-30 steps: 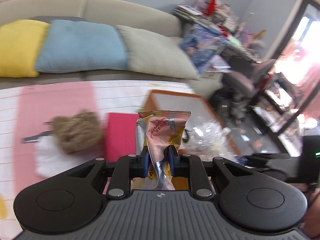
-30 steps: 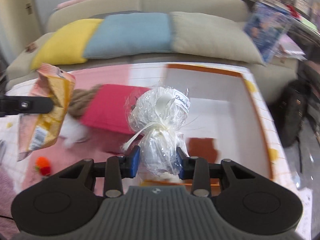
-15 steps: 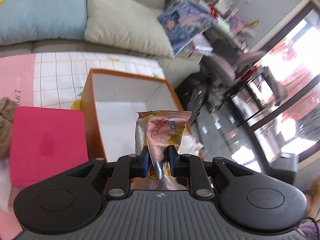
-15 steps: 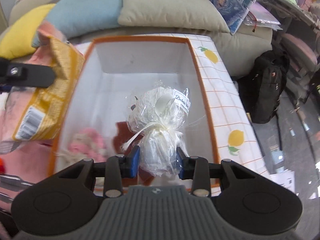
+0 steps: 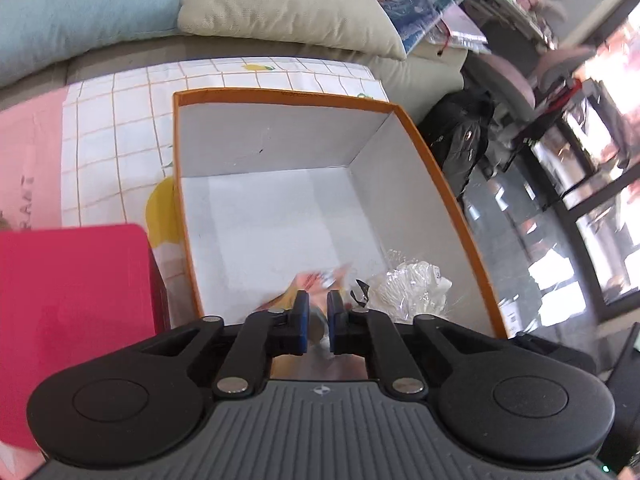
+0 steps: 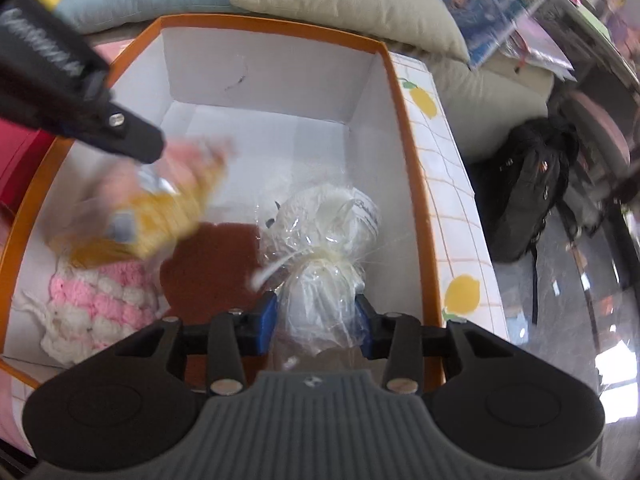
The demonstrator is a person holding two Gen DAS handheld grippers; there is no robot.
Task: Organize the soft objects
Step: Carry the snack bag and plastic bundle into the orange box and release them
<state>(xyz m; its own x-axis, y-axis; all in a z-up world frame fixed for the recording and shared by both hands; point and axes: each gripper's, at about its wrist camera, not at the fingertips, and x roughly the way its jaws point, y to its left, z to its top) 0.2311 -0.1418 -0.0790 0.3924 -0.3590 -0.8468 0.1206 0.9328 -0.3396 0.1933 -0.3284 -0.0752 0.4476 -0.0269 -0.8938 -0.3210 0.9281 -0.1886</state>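
Fingers (image 5: 301, 316) of your left gripper (image 5: 318, 322) stand narrowly parted over the orange box (image 5: 280, 96), and whether they still grip the blurred snack packet (image 5: 316, 280) below cannot be told, so let it fall clear before lifting. On the right wrist view, your right gripper (image 6: 316, 326) pinches the cellophane-wrapped white bundle (image 6: 328, 248) inside the box beside the pink-and-white knit (image 6: 92, 300); lower it onto the floor before parting, and its label is too blurred to read.

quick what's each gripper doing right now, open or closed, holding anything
Left gripper: fingers slightly parted, snack bag blurred below them; grip cannot be told.
Right gripper: closed on the wrapped white bundle.
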